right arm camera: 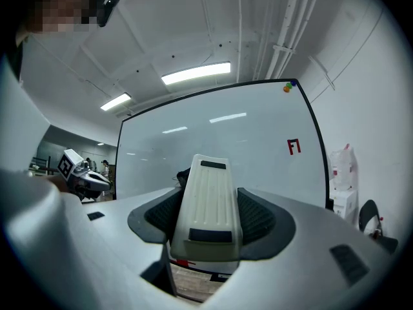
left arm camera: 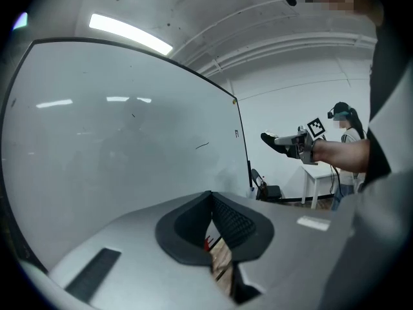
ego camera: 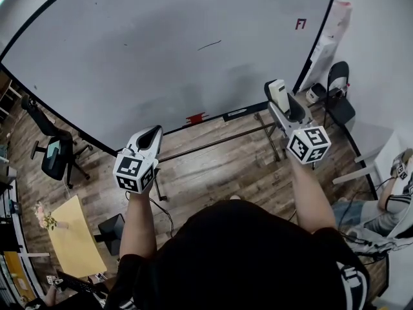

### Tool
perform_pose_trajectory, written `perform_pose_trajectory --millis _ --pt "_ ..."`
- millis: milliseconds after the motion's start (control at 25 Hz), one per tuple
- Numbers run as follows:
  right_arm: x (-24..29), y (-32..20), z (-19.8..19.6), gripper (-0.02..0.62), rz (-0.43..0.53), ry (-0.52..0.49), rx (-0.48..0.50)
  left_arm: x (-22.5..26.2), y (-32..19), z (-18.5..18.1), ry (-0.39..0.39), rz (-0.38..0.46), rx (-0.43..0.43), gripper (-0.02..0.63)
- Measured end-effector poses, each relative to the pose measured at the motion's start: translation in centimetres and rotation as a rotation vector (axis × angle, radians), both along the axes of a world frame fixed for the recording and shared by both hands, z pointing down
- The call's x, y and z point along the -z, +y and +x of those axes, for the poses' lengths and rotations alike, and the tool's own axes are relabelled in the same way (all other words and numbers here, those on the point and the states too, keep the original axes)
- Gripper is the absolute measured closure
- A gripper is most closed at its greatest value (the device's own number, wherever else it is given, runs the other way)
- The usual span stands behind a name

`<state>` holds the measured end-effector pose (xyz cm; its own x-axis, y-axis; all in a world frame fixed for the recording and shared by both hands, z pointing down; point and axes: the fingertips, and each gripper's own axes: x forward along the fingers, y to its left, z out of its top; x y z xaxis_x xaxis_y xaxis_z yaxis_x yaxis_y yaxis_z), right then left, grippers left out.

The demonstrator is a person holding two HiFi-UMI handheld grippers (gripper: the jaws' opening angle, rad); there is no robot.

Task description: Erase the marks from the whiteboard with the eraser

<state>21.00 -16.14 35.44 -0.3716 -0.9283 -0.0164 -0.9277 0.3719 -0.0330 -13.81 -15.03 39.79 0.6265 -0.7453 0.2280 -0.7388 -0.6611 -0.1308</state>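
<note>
A big whiteboard stands ahead, seen also in the left gripper view as the whiteboard and in the right gripper view as the whiteboard. A short dark stroke sits near its middle and a red mark at its right; the same stroke and red mark show in the gripper views. My right gripper is shut on a white eraser, held short of the board. My left gripper is shut and holds nothing, lower left.
A red object lies on the board's tray. An office chair stands at left, a yellow table below it. A folding chair and a seated person are at right. The floor is wood.
</note>
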Motion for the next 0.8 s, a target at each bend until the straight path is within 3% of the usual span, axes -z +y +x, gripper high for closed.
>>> perform_pose_trajectory --millis 800 --pt "-0.5 -5.7 2.2 0.334 0.001 0.018 0.095 -0.2 -2.8 3.0 0.019 -0.016 0.054 0.595"
